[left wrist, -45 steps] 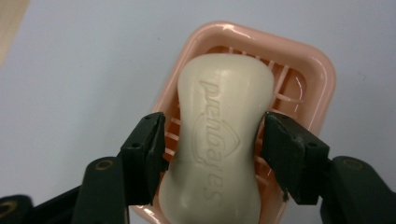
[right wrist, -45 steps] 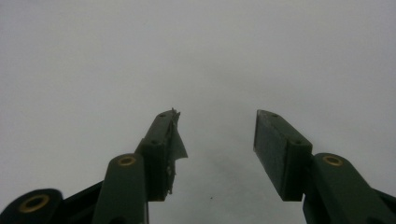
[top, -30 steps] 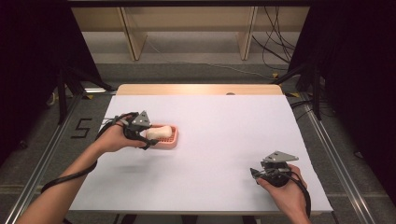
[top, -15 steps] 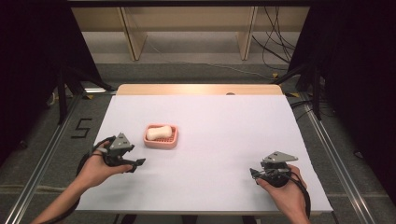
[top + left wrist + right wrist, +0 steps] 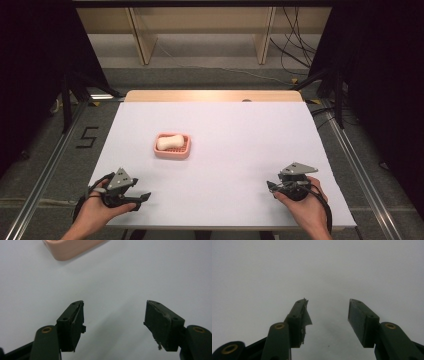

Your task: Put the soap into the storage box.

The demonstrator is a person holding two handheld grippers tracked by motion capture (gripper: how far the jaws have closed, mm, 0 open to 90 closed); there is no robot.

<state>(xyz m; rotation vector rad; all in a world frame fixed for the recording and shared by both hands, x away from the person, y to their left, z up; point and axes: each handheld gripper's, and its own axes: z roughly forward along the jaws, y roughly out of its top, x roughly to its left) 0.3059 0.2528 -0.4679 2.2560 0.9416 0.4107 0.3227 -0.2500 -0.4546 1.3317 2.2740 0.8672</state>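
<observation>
The soap (image 5: 169, 142), a pale rounded bar, lies inside the pink soap dish (image 5: 186, 148), which sits flat on the white table (image 5: 240, 145) left of the table's middle. In the left gripper view a corner of the dish (image 5: 70, 250) shows at the top edge, well apart from the jaw tips, with bare table between.

The left claw (image 5: 144, 198) is held in the person's left hand (image 5: 97, 212) near the table's front edge, nearer the person than the dish and a little to its left, well apart from it. Its jaws have just been closing a little, yet they stand wide apart with nothing between them, so it is released; the left gripper view (image 5: 113, 315) shows bare table in the gap.

The right claw (image 5: 270, 187) sits in the right hand (image 5: 305, 210), far to the right of the dish and nearer the person, close to the front edge. Its jaws (image 5: 327, 312) are also parted and hold nothing.
</observation>
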